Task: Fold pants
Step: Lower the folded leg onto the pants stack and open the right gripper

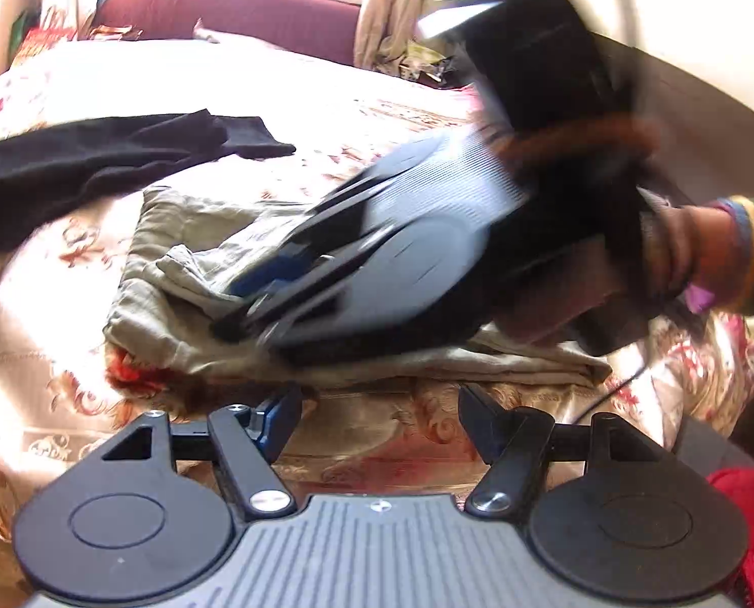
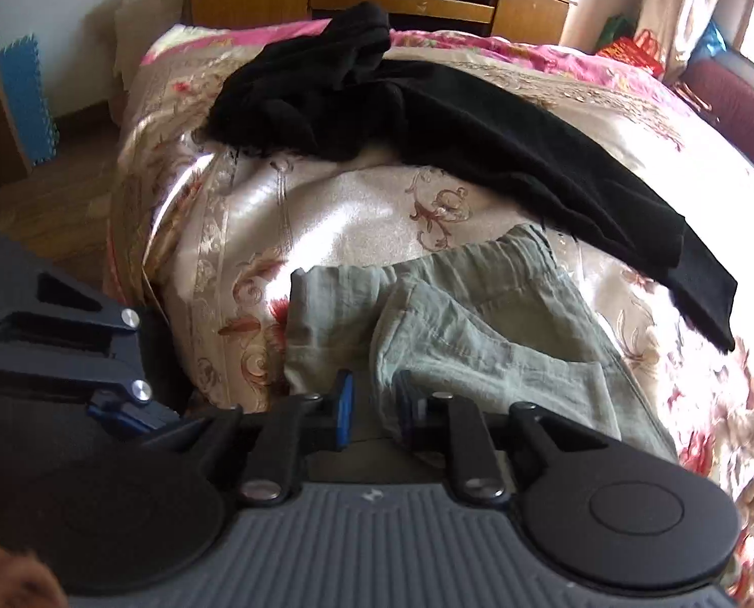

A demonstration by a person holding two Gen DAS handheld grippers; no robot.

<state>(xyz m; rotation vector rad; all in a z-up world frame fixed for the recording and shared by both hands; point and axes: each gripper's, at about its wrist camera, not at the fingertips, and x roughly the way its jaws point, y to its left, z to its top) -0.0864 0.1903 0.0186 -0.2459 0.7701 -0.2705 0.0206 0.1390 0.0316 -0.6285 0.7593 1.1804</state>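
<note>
blur: right claw (image 1: 255,314) smeared | hidden: khaki pants (image 1: 184,273) partly under it

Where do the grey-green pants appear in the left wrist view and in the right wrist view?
Left wrist view: the grey-green pants lie at centre, partly hidden under the right gripper.
Right wrist view: the pants lie at lower centre, just beyond the fingertips.
Shared landmark: the black garment lies on the floral bedspread beyond the pants in both views.

Floral bedspread (image 2: 356,213) carries green pants (image 2: 478,314), black garment (image 2: 452,121).
</note>
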